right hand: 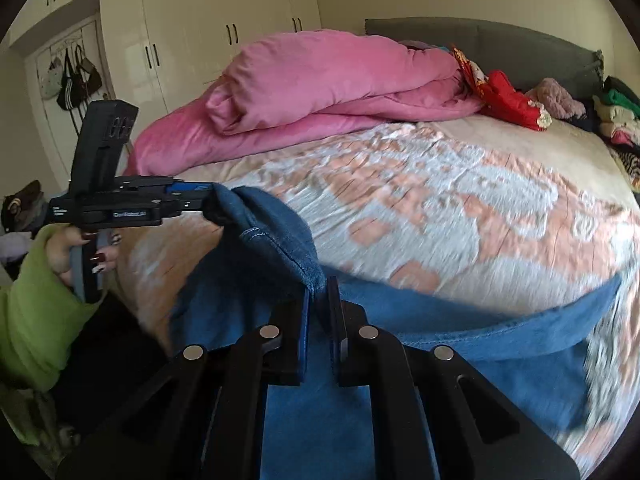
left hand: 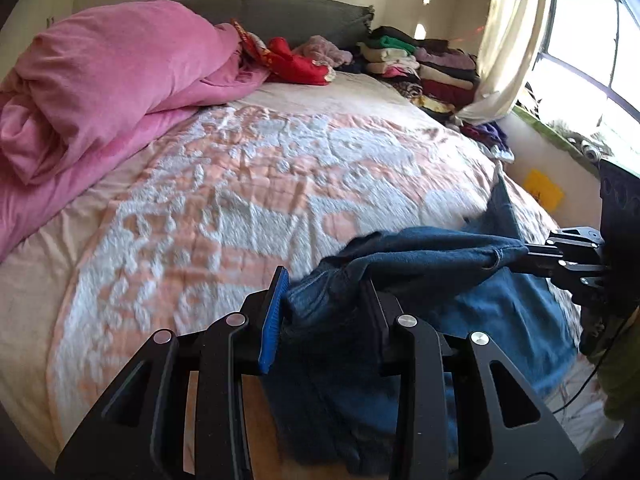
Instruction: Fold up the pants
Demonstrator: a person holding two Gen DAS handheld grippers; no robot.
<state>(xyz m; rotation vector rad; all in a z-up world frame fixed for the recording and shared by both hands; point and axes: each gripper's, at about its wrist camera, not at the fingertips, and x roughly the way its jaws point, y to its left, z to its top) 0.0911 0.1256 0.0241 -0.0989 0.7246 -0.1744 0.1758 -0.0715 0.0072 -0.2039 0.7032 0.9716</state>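
Blue denim pants (left hand: pixel 448 264) hang between both grippers above the near edge of the bed. My left gripper (left hand: pixel 326 300) is shut on a bunched end of the pants; it also shows in the right wrist view (right hand: pixel 208 204), held by a hand in a green sleeve. My right gripper (right hand: pixel 319 300) is shut on the pants' (right hand: pixel 272 240) hemmed edge; it shows at the right in the left wrist view (left hand: pixel 508 258). The rest of the denim drapes down over the bed edge and trails right.
The bed (left hand: pixel 240 184) has a pink and white textured cover. A pink duvet (left hand: pixel 100 80) is heaped at the far left. Folded clothes (left hand: pixel 424 64) are stacked by the headboard. A window and curtain (left hand: pixel 516 32) are right; wardrobes (right hand: pixel 208 24) are left.
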